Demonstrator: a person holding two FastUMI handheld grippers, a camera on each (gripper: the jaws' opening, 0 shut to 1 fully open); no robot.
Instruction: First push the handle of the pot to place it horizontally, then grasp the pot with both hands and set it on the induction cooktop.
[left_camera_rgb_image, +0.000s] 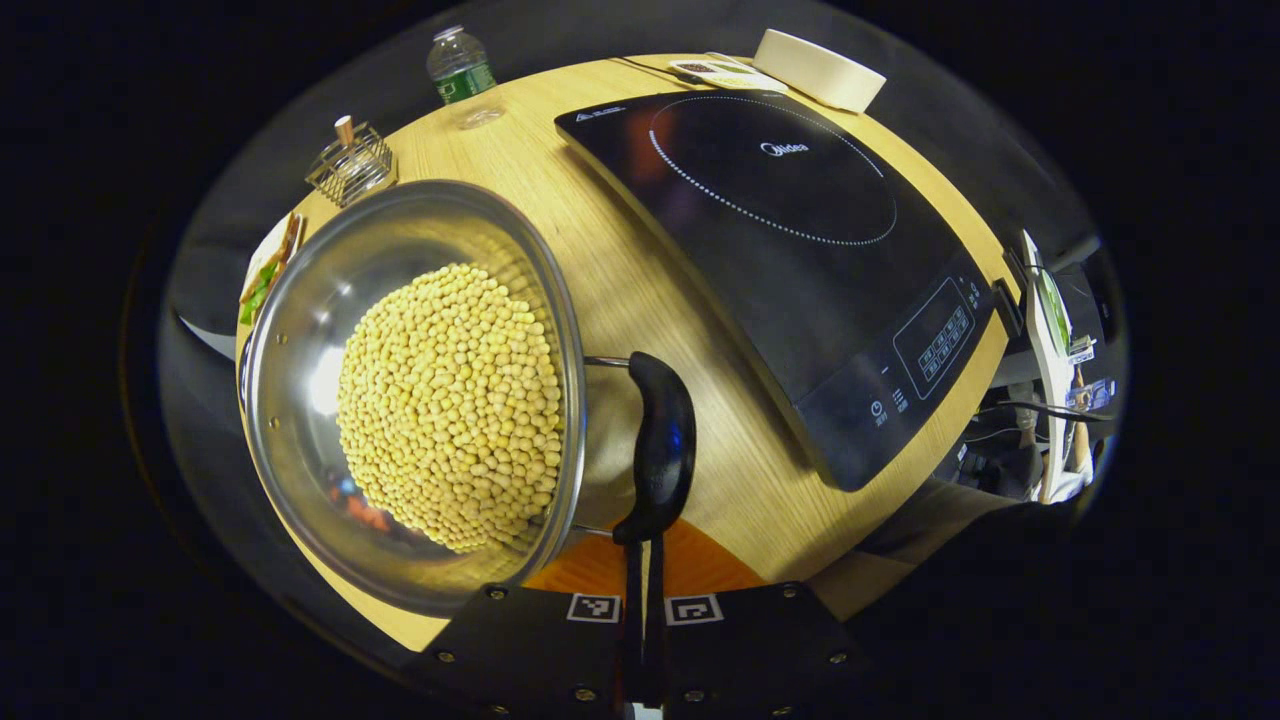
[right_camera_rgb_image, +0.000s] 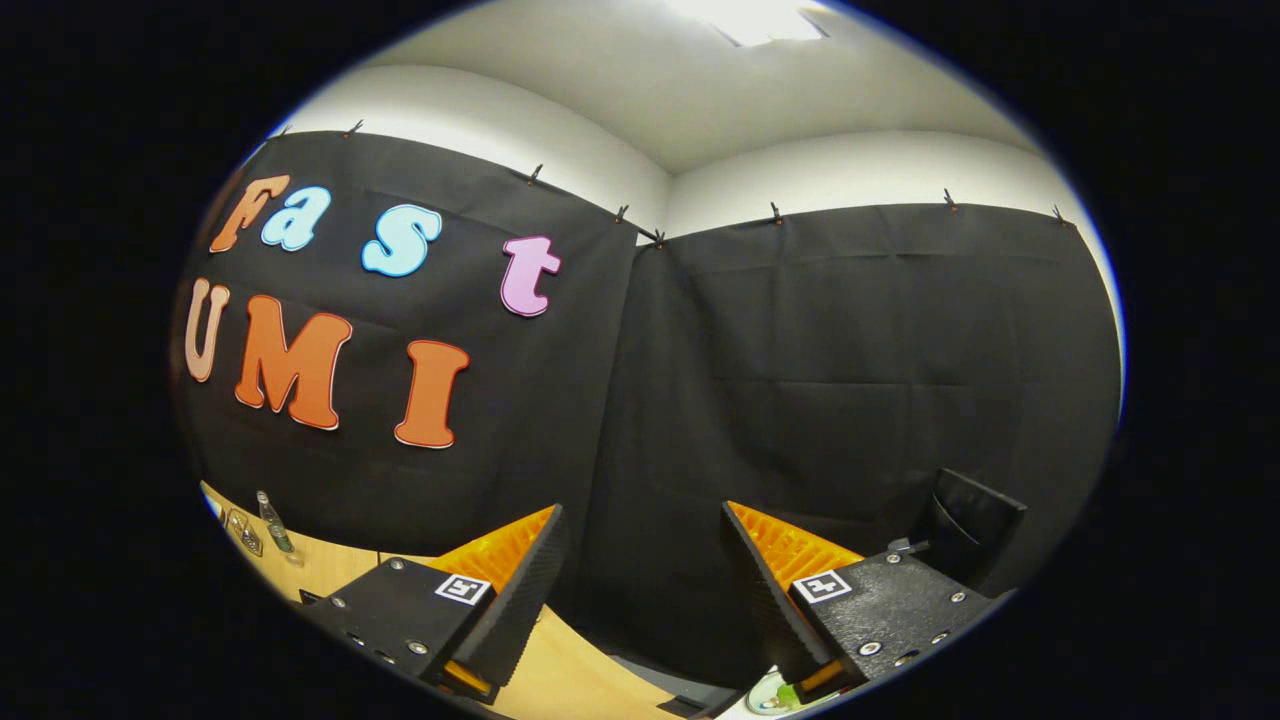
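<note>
In the left gripper view, the left claw (left_camera_rgb_image: 643, 600) was squeezed almost fully together, with just a thin gap between its two fingers. It sat right under the black handle (left_camera_rgb_image: 660, 450) of the pot (left_camera_rgb_image: 300, 400). The bottom tip of the handle came down to the fingertips, but it was too hard to tell if the fingers pinched it.

The pot was shiny metal and full of little yellow beans (left_camera_rgb_image: 450, 405). It stood on the wooden counter (left_camera_rgb_image: 620, 280), on the left side of the view. Its handle stuck out on thin metal rods on the side facing the cooktop.

The black induction cooktop (left_camera_rgb_image: 800, 280) lay flat on the counter just beside the pot, with a strip of bare wood between them. A ring of white dots marked its cooking spot, and its buttons were at the near right corner.

Farther back on the counter stood a water bottle (left_camera_rgb_image: 460, 65) with a green label, a small wire basket (left_camera_rgb_image: 352, 165), and a white bowl (left_camera_rgb_image: 820, 68). A plate of food (left_camera_rgb_image: 268, 272) peeked out behind the pot.

In the right gripper view, the right claw (right_camera_rgb_image: 645, 590) was spread wide with nothing between its fingers. It pointed up at the black cloth wall (right_camera_rgb_image: 850, 370), and a bit of counter (right_camera_rgb_image: 330, 570) showed below it.
</note>
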